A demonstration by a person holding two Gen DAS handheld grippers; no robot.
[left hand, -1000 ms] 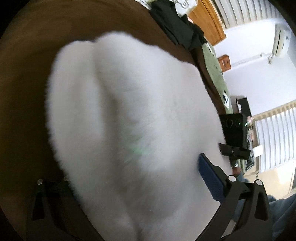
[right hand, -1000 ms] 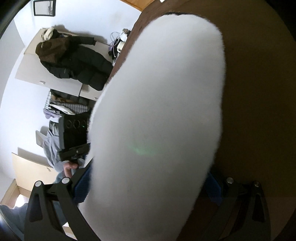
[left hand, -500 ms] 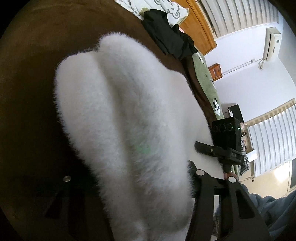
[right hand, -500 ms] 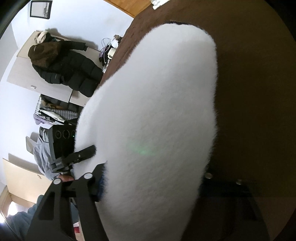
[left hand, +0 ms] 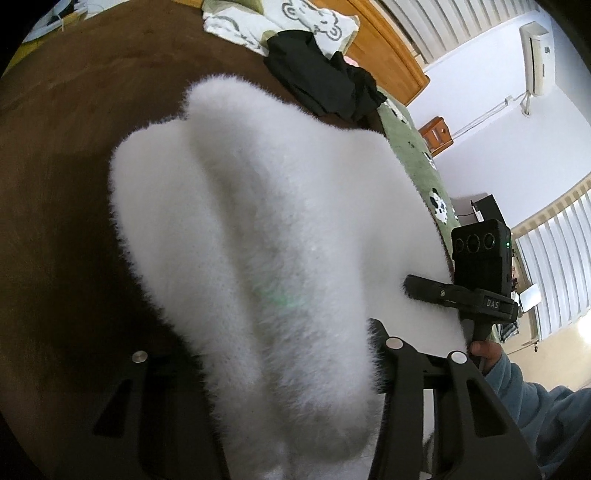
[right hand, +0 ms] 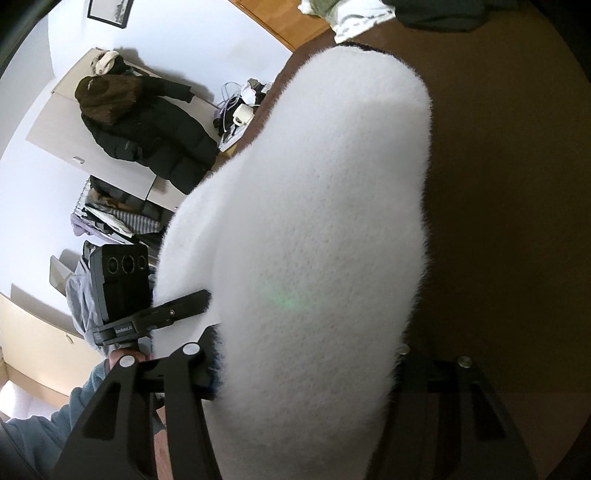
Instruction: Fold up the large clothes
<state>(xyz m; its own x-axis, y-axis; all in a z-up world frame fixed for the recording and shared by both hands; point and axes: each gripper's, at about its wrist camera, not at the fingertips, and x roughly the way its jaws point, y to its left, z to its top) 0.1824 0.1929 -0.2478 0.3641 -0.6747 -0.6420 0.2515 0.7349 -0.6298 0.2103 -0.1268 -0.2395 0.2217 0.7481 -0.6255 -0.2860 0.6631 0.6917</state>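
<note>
A fluffy white garment (left hand: 266,229) lies folded in thick layers on the brown bed cover (left hand: 55,155). My left gripper (left hand: 273,384) is shut on its near edge, with the fleece bulging between the two black fingers. The garment also fills the right wrist view (right hand: 317,221), where my right gripper (right hand: 306,380) is shut on the same near edge. Each gripper shows in the other's view: the right one in the left wrist view (left hand: 480,280), the left one in the right wrist view (right hand: 125,291). The fingertips are buried in the fleece.
A black garment (left hand: 321,85) and a white printed pillow (left hand: 288,22) lie at the far side by the wooden headboard (left hand: 388,55). A green blanket (left hand: 424,166) runs along the bed's right. A black coat (right hand: 147,125) hangs on the wall.
Both grippers closed onto the garment's near edge: the blue pads seen a second ago are now mostly sunk in the fleece. Both views have drawn back, showing more of the bed.
</note>
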